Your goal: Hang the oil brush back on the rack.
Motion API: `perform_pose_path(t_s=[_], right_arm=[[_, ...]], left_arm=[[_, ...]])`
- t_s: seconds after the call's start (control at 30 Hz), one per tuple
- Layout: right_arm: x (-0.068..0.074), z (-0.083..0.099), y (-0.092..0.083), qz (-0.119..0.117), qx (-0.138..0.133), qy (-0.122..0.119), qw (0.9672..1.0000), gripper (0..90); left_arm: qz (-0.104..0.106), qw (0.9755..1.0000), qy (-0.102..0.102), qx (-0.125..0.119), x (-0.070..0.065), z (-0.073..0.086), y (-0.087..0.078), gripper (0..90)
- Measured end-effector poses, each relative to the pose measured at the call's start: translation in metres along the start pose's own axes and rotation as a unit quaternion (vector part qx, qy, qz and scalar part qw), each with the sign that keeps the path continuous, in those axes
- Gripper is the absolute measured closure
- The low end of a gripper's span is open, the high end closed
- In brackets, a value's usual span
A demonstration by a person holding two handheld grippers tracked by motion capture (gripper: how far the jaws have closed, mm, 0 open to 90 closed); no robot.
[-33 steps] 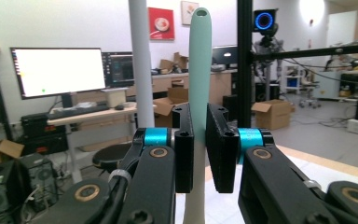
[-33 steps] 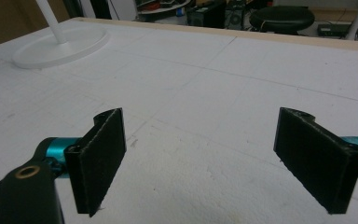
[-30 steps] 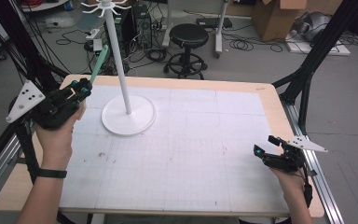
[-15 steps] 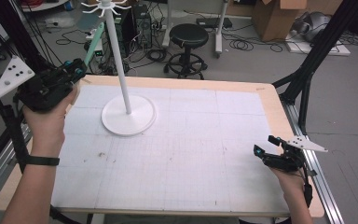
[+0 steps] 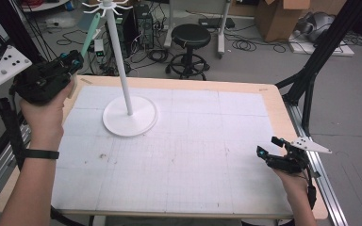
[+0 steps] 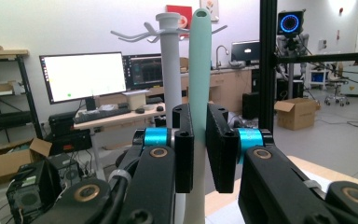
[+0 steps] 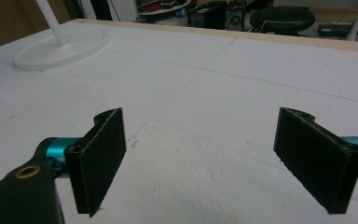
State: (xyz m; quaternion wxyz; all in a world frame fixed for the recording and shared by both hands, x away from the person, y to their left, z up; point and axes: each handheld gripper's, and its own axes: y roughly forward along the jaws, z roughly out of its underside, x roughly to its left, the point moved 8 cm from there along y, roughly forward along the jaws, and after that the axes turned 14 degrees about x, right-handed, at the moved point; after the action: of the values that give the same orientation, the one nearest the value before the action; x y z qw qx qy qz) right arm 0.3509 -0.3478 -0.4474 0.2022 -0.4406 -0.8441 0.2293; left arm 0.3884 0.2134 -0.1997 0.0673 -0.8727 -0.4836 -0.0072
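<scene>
Now hanging the mint handle (image 6: 199,70) on the rack.
Left gripper (image 6: 198,140) fingers pinch it near the hooked stand (image 5: 107,9); right gripper (image 7: 214,158) fingers spread, idle. Next: thread its tip hole onto a hook.

place: looks like a robotics lab to us
clues: we spot monitors (image 6: 83,75), cardboard boxes (image 5: 277,18), floor cables (image 5: 250,44), a black stool (image 5: 192,35)

Even overhead room light is falling softly; faint shadow is lying beneath the wide-apart black right gripper (image 7: 200,163); its near jaws are blurring slightly.
</scene>
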Motion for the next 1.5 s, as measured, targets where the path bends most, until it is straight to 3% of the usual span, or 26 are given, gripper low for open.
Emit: perform_pose_path(t_s=[0.6, 1.0, 1.5], right_arm=[[0.000, 0.000, 0.000, 0.000, 0.000, -0.001, 1.0000, 16.0], [-0.001, 0.000, 0.000, 0.000, 0.000, 0.000, 1.0000, 16.0], [-0.003, 0.002, -0.001, 0.001, 0.000, 0.002, 1.0000, 16.0]], left_arm=[[-0.022, 0.9994, 0.016, 0.023, -0.002, 0.000, 0.010, 81.9], [-0.044, 0.9986, 0.006, 0.029, 0.006, 0.003, 0.019, 81.8], [-0.043, 0.9974, -0.003, 0.057, 0.012, 0.013, 0.035, 80.5]])
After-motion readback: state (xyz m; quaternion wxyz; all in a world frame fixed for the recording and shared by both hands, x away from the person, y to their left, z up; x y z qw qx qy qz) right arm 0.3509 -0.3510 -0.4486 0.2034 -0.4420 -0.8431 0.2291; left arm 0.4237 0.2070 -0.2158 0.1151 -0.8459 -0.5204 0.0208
